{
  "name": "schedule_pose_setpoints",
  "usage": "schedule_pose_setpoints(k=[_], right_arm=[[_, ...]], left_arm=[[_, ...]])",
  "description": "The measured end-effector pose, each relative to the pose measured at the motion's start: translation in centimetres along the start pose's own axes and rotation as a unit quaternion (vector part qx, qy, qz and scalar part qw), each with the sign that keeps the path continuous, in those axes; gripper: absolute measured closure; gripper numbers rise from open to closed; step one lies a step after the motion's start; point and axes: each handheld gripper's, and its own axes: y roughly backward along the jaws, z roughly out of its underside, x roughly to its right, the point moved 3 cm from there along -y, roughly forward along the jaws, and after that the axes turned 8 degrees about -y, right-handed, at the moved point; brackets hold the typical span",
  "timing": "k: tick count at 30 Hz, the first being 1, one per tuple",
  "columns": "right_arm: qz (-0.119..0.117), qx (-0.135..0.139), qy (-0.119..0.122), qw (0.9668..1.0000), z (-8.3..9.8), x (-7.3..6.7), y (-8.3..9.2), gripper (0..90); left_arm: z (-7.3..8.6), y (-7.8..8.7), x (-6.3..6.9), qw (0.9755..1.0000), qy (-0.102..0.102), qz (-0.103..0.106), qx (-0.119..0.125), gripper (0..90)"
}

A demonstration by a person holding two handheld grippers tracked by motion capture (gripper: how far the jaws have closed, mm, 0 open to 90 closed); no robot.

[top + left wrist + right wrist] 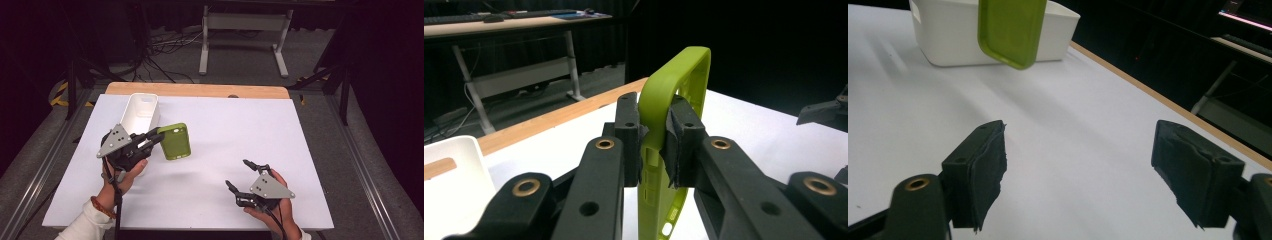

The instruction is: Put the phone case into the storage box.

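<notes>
Keeping the left tool [159, 135] clamped on the green phone case [174, 141], it should lower gently into the white bin [141, 111]; right tool [243, 176] gapes empty.

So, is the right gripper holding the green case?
No, the right gripper has open jaws with nothing between them; the green case is clamped in the left gripper.
</notes>
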Motion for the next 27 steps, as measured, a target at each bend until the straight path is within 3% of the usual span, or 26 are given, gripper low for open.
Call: schedule_pose_setpoints(k=[9,27], right_arm=[[0.011,-0.009,-0.007,0.9999,0.7,0.8,0.5,22.2],[0.015,-0.016,-0.009,0.9997,1.0,1.4,0.3,22.0]], left_arm=[[-0.7,1.0,-0.8,0.9999,-0.011,-0.003,0.010,78.6],[-1.4,3.7,-3.9,0.9985,-0.011,-0.044,0.029,78.6]])
